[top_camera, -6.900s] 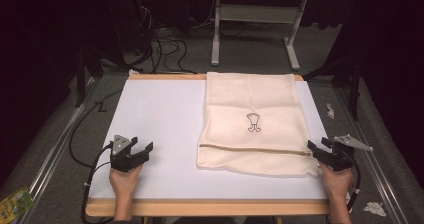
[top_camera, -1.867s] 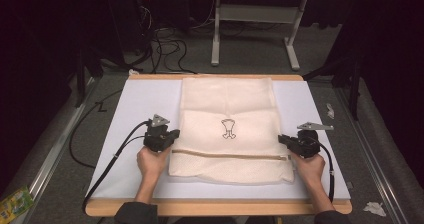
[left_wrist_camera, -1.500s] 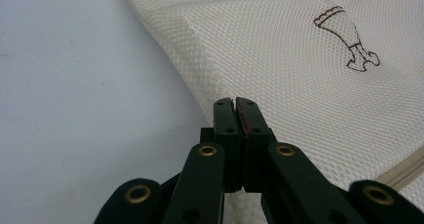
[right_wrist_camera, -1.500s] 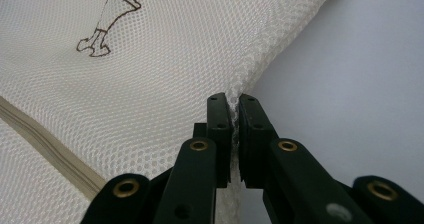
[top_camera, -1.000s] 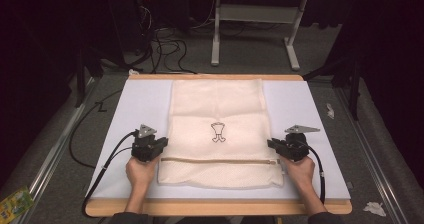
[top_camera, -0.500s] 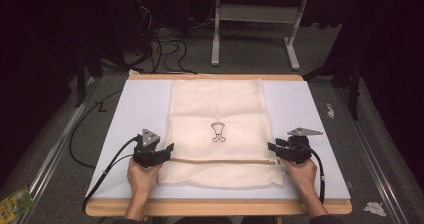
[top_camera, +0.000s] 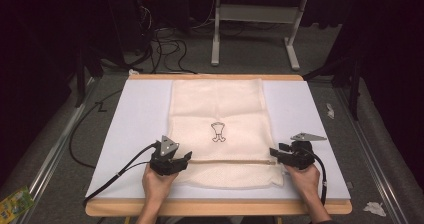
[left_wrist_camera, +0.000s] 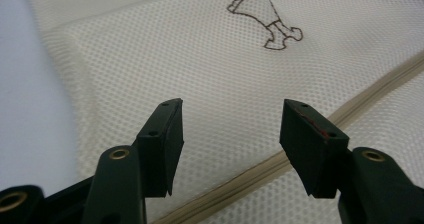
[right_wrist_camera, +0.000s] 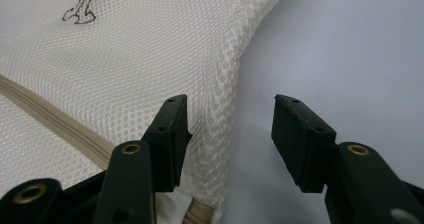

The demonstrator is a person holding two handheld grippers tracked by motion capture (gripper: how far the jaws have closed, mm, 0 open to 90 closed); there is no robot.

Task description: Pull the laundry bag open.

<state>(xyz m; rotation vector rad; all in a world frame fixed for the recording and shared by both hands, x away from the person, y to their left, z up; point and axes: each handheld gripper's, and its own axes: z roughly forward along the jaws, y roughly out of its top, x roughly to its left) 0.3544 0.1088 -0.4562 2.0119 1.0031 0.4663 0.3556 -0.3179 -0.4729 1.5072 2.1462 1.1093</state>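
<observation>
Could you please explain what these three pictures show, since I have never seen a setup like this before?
There is no robot here: a person stands at a table and holds a hand-held clamp tool in each hand. The high view looks down from above. In it the left tongs and the right tongs sit at either side of a cream mesh laundry bag, which lies flat on a white board. The bag has a small printed emblem and a zipper running across it. The other two pictures come from cameras riding on the tools, each looking along its own two black jaws. Both pairs of jaws have just been opening and stand apart, so nothing is held; the bag simply rests on the board.
</observation>
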